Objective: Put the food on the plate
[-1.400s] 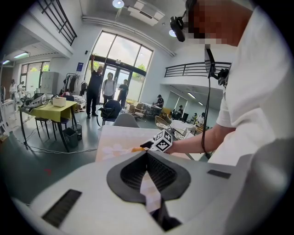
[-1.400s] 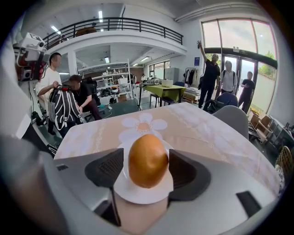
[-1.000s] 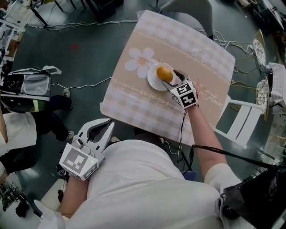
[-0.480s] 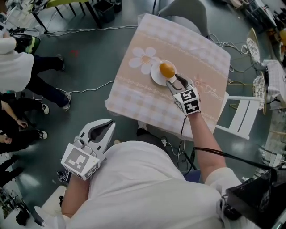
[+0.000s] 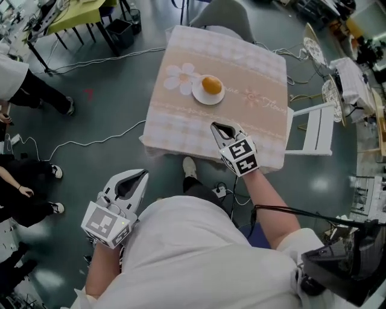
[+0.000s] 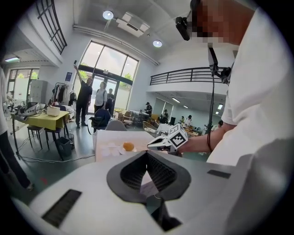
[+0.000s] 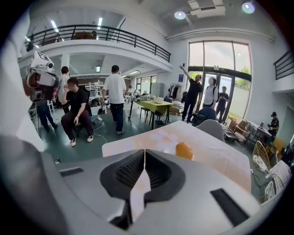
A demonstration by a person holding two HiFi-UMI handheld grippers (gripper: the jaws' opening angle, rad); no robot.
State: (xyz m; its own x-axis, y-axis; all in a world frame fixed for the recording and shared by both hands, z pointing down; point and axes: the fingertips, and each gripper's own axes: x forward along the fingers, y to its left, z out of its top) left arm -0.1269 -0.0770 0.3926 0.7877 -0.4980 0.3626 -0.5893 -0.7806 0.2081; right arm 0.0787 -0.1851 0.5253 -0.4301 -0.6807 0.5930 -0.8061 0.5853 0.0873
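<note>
An orange round piece of food [image 5: 211,84] lies on a small white plate [image 5: 199,95] on the checked, flower-printed tablecloth [image 5: 181,124]. My right gripper [image 5: 218,127] hovers over the table's near edge, well back from the plate. Its jaws are closing, the tips touch, and nothing is between them. In the right gripper view the food [image 7: 184,150] sits beyond the gripper's [image 7: 144,150] joined tips. My left gripper [image 5: 142,173] is low at my left side, off the table, shut and empty. In the left gripper view the food [image 6: 128,146] lies far ahead.
A white folding chair [image 5: 313,130] stands at the table's right and a grey chair [image 5: 223,15] at its far side. Cables [image 5: 90,142] run across the floor on the left. People [image 5: 24,90] stand at the left, near a yellow-green table [image 5: 72,9].
My right gripper has let go of the food on the plate, drawn back to the table's near edge and closed. The left gripper has stayed at my side.
</note>
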